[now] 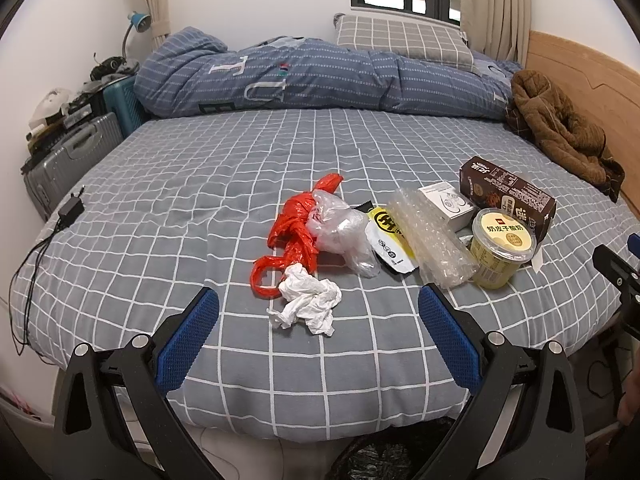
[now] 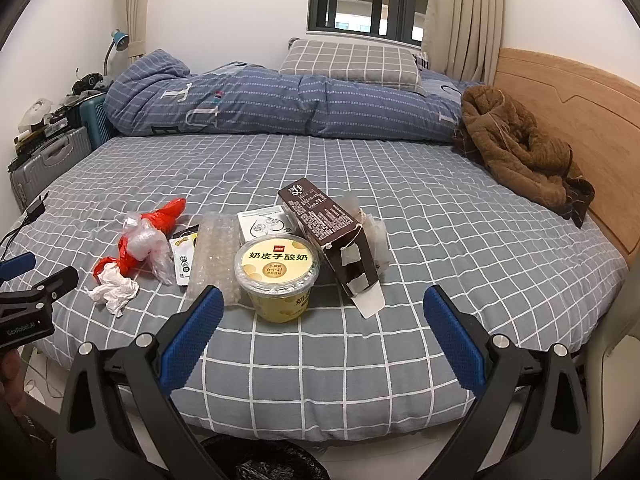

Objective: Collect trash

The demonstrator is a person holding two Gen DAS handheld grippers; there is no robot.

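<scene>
Trash lies on the grey checked bed [image 1: 200,184]: a crumpled white tissue [image 1: 308,303], a red plastic bag [image 1: 298,232], a clear bag [image 1: 340,232], a yellow wrapper [image 1: 390,240], bubble wrap [image 1: 434,240], a small white box [image 1: 450,202], a yellow yogurt cup [image 1: 500,252] and a brown carton [image 1: 508,196]. My left gripper [image 1: 318,300] is open, just short of the tissue. My right gripper [image 2: 323,300] is open, just in front of the yogurt cup [image 2: 278,276] and the carton [image 2: 336,236]. The tissue also shows in the right wrist view [image 2: 114,290].
A folded blue duvet [image 1: 320,80] and a pillow [image 1: 400,38] lie at the far side. A brown garment [image 1: 560,132] lies by the wooden headboard [image 1: 580,68]. A charger with cable [image 1: 70,212] sits at the left edge. A black-lined bin [image 2: 264,460] stands below the bed's near edge.
</scene>
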